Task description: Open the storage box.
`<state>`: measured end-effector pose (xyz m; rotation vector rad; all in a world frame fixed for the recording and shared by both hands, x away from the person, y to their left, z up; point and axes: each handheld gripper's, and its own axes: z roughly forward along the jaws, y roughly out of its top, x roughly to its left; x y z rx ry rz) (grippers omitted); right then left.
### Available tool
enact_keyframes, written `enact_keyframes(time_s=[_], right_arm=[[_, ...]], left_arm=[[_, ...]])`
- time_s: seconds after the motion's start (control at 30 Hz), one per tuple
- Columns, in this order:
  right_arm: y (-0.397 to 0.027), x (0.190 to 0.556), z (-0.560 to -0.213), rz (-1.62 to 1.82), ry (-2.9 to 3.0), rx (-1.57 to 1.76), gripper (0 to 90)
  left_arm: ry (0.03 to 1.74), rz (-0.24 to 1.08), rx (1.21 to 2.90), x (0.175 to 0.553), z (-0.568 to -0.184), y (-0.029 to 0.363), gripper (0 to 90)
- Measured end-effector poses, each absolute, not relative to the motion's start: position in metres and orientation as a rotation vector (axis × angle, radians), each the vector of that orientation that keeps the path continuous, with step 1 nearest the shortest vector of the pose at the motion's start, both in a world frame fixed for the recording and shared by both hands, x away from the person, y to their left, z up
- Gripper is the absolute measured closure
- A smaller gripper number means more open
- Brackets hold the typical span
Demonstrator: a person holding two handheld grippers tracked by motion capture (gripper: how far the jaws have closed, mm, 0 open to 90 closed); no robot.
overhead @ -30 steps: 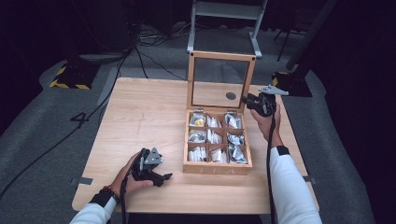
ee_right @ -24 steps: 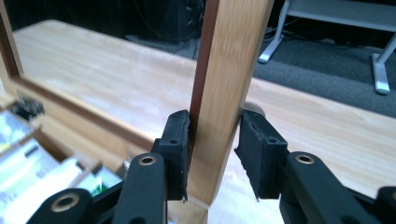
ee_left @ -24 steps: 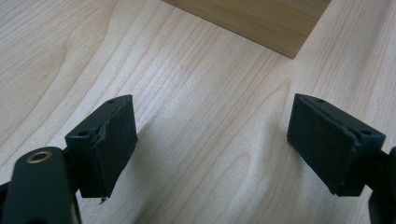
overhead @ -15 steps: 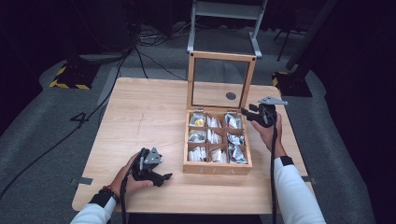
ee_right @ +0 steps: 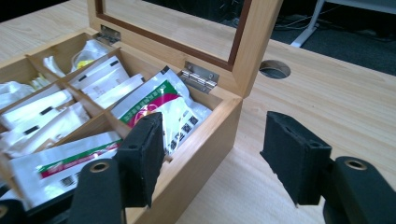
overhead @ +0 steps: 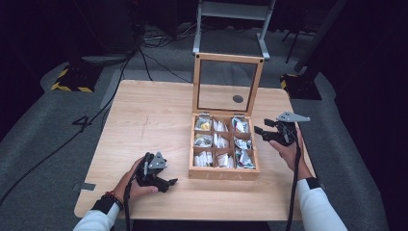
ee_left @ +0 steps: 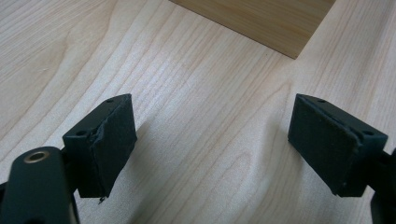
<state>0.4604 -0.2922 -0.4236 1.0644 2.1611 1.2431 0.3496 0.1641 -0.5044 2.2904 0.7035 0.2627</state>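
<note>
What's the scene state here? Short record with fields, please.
box: wooden box, nine compartments, on table
lid: lid open, upright, clear pane
contents: packets in the compartments
left gripper: left gripper open, resting on table left of box, nothing between fingers
right gripper: right gripper open at box's right wall, jaws just been opening, holding nothing

Light wooden table point(overhead: 144, 115) bearing an open compartmented box point(overhead: 222, 174).

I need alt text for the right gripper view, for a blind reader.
The right gripper, jaws open and empty, straddles the right wall of an open wooden box. Sachets fill its compartments; the glass lid stands upright.
</note>
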Motion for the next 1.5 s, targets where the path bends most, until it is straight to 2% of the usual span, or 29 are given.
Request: enact_keyframes(time_s=[0.37, 1.0, 1.5], right_arm=[[-0.297, 0.430, -0.414, 1.287, 2.213, 0.984, 33.7], [-0.270, 0.386, -0.410, 1.303, 2.326, 0.793, 40.2], [-0.241, 0.378, -0.429, 1.265, 2.452, 0.727, 41.7]], left_arm=[[0.704, 0.260, 2.291, 0.350, -0.504, 0.164, 15.2], [0.701, 0.258, 2.292, 0.350, -0.504, 0.164, 15.1], [0.696, 0.255, 2.296, 0.351, -0.504, 0.164, 14.8]])
